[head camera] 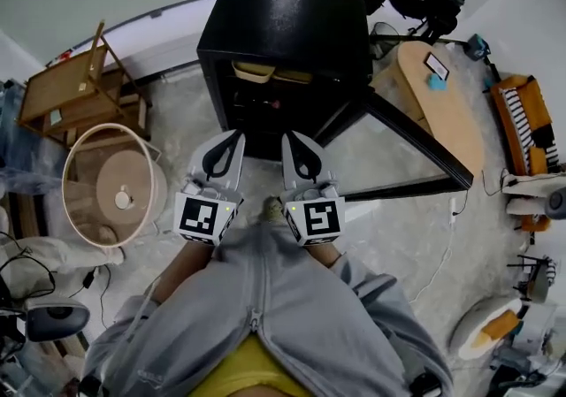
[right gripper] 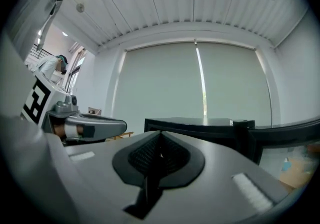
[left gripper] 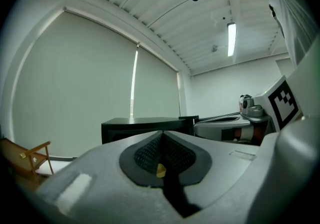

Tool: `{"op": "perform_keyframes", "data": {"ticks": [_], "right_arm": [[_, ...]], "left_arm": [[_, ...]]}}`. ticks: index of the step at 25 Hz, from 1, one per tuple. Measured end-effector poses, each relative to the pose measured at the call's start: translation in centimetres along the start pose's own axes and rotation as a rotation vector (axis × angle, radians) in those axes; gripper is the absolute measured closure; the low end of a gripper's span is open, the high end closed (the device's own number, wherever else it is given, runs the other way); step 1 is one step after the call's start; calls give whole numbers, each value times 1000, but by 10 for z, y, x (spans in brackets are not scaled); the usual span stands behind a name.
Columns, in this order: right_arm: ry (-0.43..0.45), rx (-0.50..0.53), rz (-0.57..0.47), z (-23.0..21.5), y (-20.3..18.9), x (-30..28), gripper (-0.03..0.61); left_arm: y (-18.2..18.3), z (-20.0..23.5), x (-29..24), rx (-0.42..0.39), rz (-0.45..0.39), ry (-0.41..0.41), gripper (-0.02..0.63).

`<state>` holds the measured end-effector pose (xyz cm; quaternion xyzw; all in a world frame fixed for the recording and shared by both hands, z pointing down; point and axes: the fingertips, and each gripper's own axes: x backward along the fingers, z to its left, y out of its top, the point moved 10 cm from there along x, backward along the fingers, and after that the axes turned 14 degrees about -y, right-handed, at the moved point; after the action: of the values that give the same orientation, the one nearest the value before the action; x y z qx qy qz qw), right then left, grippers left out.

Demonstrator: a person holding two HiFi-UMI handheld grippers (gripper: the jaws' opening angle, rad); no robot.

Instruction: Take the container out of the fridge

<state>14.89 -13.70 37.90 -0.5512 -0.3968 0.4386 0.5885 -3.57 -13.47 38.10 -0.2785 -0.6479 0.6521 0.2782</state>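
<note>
My left hand-held gripper (head camera: 235, 135) and right hand-held gripper (head camera: 289, 137) are clenched, empty. The tan container (head camera: 254, 72) in the fridge (head camera: 283, 15) looks light, stiff plastic; I'd pinch its front rim.

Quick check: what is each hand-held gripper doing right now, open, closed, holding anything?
Left hand-held gripper: closed, holding nothing.
Right hand-held gripper: closed, holding nothing.
</note>
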Motion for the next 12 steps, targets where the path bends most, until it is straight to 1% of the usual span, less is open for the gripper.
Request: {"op": "perform_keyframes", "data": {"ticks": [3,6,8,10,12], "right_arm": [[67,10,-2,-19,-7,-15,578],[117,13,9,-37,-15,-28,578],[141,13,17,-45,-19,-35,578],[158,9,26,-49,-24,-40,578],[171,4,42,-51,-30,-44,578]], "left_arm": [[-8,1,-21,-9,17,57,609],[-17,3,-40,-15,34,95,607],[-22,7,-49,-11,45,115,566],[-26,11,-56,-6,58,132,566],[-32,16,-61,-2,72,139,530]]}}
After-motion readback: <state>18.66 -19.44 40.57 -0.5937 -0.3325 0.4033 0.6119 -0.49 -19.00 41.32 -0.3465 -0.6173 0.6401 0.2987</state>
